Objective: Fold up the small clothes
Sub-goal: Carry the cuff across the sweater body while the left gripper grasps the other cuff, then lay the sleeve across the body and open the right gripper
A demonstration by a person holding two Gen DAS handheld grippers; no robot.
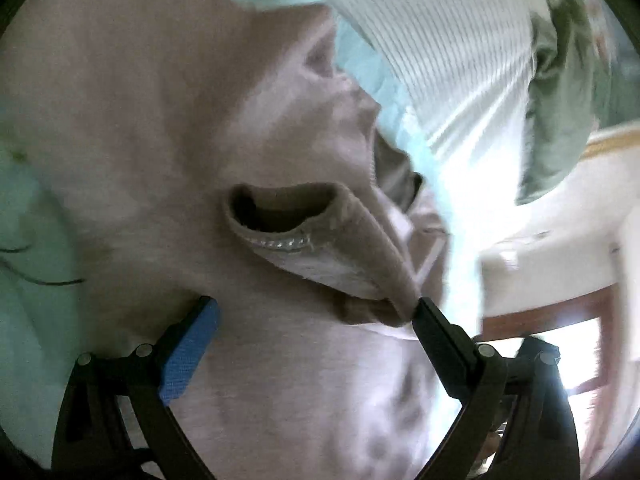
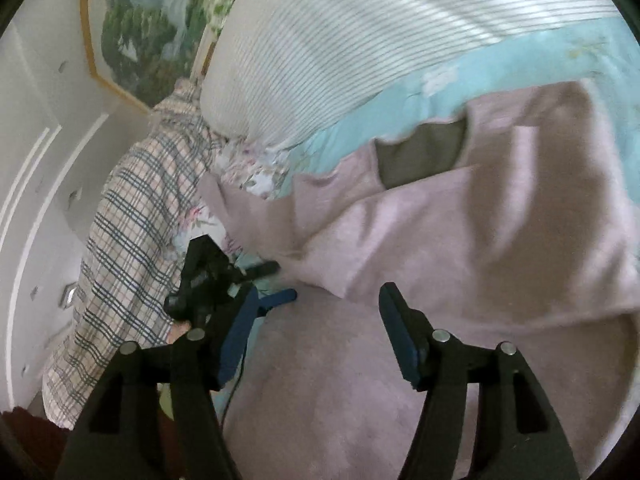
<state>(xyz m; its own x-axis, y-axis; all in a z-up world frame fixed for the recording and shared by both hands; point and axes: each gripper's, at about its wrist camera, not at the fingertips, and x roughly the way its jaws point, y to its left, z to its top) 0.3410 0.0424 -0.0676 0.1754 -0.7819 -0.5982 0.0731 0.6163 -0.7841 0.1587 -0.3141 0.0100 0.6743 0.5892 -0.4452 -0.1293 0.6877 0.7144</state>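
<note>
Spread over the bed (image 2: 400, 92), on its light-blue floral sheet (image 2: 520, 52) — a pale pink garment (image 2: 460, 240), partly folded onto itself, grey inner lining showing at an opening (image 2: 420, 152). Seen close up from the left wrist view as a broad pink expanse (image 1: 160, 120) with a hemmed cuff or sleeve opening (image 1: 280, 208) gaping near the middle, stitching visible along its edge.

Left gripper (image 1: 316, 312) spread wide, nothing pinched; blue-padded finger (image 1: 190, 352) over the fabric, the other fingertip (image 1: 428, 312) touching or just beside a drooping fold of the garment — cannot tell which. Also visible from the right wrist view at the garment's near-left edge (image 2: 240, 276).

Right gripper (image 2: 320, 308) likewise released, jaws apart, hovering above the pink cloth with nothing between them.

Beyond the garment, a striped pillow (image 2: 320, 52). To its left, a plaid cloth (image 2: 132, 220) draped down the bed's side. On the white wall, a framed landscape picture (image 2: 136, 20).
</note>
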